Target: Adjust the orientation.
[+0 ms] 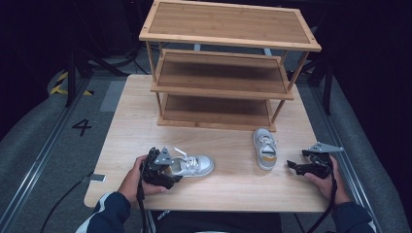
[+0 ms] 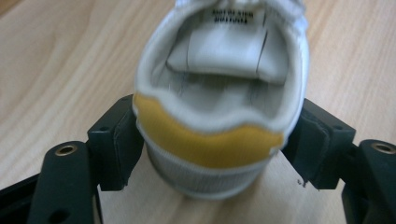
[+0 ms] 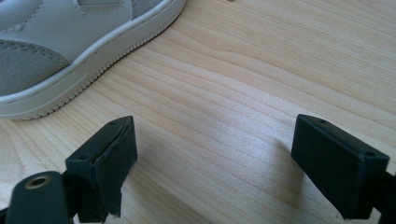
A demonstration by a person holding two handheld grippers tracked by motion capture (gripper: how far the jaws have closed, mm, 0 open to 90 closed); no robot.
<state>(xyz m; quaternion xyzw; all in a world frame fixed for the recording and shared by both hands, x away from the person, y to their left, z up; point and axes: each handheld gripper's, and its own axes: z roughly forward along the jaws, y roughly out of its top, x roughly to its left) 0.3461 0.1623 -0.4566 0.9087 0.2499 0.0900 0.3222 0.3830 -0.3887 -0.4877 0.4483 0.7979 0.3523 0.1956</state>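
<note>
Left hand-held gripper (image 1: 171, 175): at about 7 o'clock on the worktop (image 1: 228, 182), held in the person's left hand (image 1: 133, 179); its jaws are clamped on the heel of the left shoe (image 1: 192, 166), one pad on each side of the yellow heel patch in the left gripper view (image 2: 208, 149).
Left shoe: a small white and grey sneaker with white laces, sole down on the worktop, toe pointing towards 3 o'clock in the high view.
Right hand-held gripper (image 1: 292, 167): at about 4 o'clock on the worktop, held in the person's right hand (image 1: 328, 182); jaws spread wide with only bare wood between them, pointing towards 9 o'clock.
Right shoe (image 1: 265, 148): matching sneaker lying near the right hand-held gripper but apart from it, toe towards 12 o'clock, just in front of the rack; in the right gripper view its side and sole (image 3: 70, 56) sit at 10 o'clock beyond the jaws.
Shelf rack (image 1: 228, 63): three-tier wooden rack standing at 12 o'clock on the worktop.
</note>
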